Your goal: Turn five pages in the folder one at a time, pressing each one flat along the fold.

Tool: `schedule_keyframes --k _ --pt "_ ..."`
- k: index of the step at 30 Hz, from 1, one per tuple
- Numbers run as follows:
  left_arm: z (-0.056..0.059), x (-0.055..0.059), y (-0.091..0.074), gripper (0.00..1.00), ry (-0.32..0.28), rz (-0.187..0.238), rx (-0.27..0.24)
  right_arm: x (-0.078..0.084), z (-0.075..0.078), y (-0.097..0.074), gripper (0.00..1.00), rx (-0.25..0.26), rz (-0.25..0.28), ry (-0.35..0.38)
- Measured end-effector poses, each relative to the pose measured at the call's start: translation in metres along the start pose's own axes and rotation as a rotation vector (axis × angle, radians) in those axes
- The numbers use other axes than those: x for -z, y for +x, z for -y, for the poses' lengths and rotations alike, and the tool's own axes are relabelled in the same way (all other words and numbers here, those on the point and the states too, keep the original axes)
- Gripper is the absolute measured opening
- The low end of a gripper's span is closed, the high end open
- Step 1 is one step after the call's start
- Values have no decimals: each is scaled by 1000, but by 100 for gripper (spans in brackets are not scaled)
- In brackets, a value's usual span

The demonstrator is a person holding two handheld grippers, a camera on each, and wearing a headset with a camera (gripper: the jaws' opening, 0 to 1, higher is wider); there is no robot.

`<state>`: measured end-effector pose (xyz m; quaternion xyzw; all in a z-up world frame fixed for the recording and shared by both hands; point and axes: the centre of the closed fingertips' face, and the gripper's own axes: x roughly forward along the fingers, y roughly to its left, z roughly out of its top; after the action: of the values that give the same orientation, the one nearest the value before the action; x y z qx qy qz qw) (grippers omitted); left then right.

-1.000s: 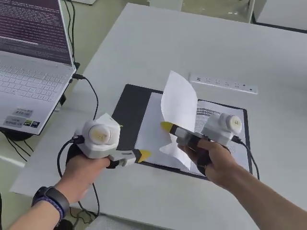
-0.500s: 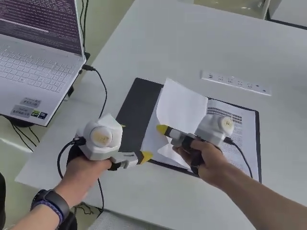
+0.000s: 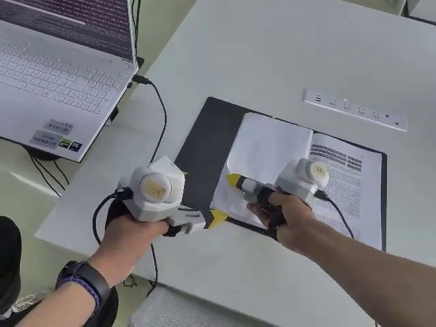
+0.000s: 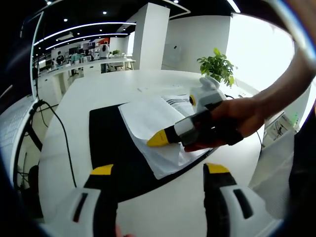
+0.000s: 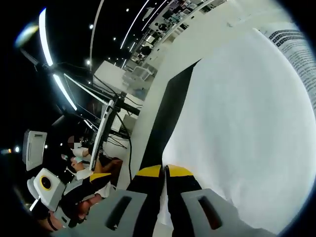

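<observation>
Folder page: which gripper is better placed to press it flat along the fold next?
Probably the left gripper: it is open and free beside the near edge of the folder, while the right gripper is shut on the page.

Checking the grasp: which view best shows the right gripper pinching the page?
Right gripper view: the right gripper is shut on the page edge. Left gripper view shows it sideways; head view, small from above.
</observation>
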<state>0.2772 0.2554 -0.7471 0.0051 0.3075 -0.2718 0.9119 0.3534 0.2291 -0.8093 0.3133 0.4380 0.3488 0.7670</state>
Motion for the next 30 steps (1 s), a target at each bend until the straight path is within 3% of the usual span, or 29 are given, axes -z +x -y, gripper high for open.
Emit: schedule_keyframes --k 5,22,26,30 --pt "-3 2 -2 71 -2 -2 -7 13 -1 5 11 5 -27 -35" --pt "1 0 2 71 31 -21 15 11 -22 3 29 -76 -7 -12" --pt "3 -7 10 67 24 -7 28 6 -29 -6 31 -105 3 -23" --pt "5 -12 20 62 35 -5 38 -9 -29 -18 31 -119 48 -28"
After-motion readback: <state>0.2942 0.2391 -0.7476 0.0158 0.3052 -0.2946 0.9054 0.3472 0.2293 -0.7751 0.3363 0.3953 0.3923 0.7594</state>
